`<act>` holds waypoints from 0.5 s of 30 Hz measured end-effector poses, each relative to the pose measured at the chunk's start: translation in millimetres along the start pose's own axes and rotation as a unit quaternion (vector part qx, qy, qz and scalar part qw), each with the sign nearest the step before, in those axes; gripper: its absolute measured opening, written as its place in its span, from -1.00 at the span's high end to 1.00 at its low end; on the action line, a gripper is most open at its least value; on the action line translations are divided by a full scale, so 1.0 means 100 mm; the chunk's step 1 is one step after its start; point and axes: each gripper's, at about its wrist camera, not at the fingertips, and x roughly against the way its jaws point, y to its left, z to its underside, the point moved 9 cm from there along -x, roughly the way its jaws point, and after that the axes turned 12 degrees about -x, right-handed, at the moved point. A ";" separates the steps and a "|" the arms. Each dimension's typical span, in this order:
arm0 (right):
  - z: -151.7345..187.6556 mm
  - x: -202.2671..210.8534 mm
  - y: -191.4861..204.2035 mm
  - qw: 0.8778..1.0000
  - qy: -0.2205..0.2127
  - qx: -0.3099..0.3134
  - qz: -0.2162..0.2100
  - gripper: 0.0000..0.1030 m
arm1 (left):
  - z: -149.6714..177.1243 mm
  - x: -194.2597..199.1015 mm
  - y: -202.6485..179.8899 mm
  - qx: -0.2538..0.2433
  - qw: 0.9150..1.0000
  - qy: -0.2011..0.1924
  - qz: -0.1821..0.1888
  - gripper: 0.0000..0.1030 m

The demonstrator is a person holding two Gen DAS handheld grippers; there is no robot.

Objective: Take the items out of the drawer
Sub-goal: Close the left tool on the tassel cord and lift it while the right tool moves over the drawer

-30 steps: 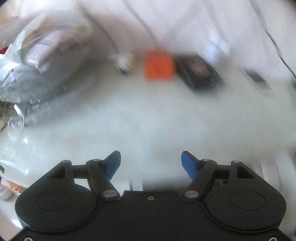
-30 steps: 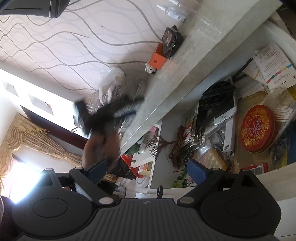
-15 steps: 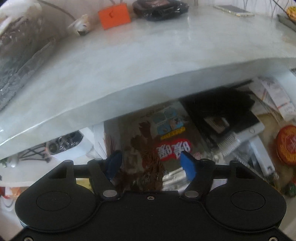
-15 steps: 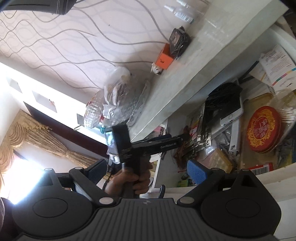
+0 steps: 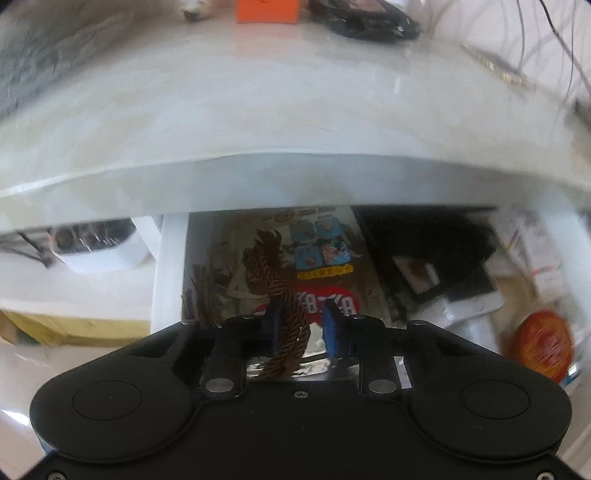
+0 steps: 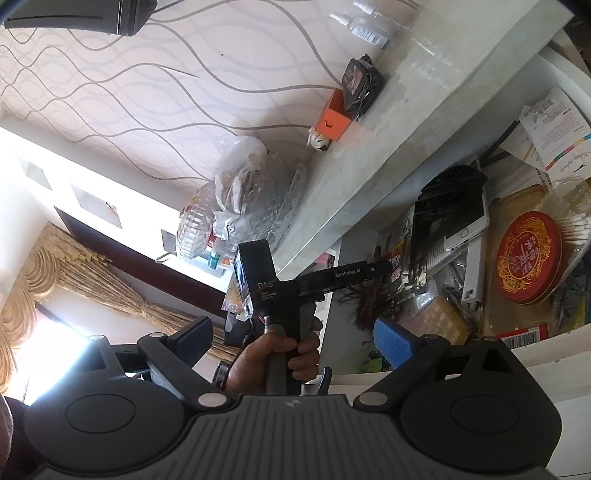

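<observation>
The open drawer (image 5: 168, 280) under the marble top is full of clutter. My left gripper (image 5: 301, 325) is down in its left end, fingers closed on a brown twisted tassel cord (image 5: 284, 295) that lies over a printed packet (image 5: 321, 258). In the right wrist view the left gripper (image 6: 384, 267) reaches into the drawer (image 6: 347, 295) over the tassel (image 6: 365, 299). My right gripper (image 6: 295, 338) is open and empty, held outside the drawer front.
The drawer also holds a red round tin (image 6: 528, 258), a white phone (image 6: 465, 225), a black comb, papers (image 6: 554, 125) and cotton swabs. On the marble top (image 5: 258, 92) stand an orange box (image 5: 266, 10), a black pouch (image 5: 365, 20) and plastic bags (image 6: 243, 210).
My left gripper swung down from the tabletop into the drawer and closed its fingers on the brown tassel cord. My right gripper stayed open and nearly still.
</observation>
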 end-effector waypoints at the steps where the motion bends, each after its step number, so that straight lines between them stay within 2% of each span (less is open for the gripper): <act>1: 0.00 0.01 0.00 1.000 -0.001 0.000 0.000 -0.89 | 0.01 0.01 0.00 0.005 1.000 0.000 0.003 0.55; 3: 0.00 0.01 0.00 1.000 -0.001 0.000 0.001 -0.89 | 0.03 0.01 0.00 0.008 1.000 0.002 0.002 0.63; 4: 0.00 0.01 0.00 1.000 -0.001 0.000 0.001 -0.89 | 0.03 0.02 0.01 0.009 1.000 0.003 -0.004 0.81; 9: -0.01 0.00 0.00 1.000 0.000 0.001 0.002 -0.89 | 0.07 0.15 0.03 0.012 1.000 -0.013 -0.009 0.90; 13: -0.04 0.00 -0.02 1.000 -0.005 0.003 0.008 -0.89 | 0.03 0.45 -0.05 -0.010 0.999 -0.052 -0.008 0.93; 15: -0.06 -0.01 -0.04 0.999 -0.013 0.018 0.032 -0.89 | -0.02 0.67 -0.07 -0.025 0.997 -0.076 -0.015 0.93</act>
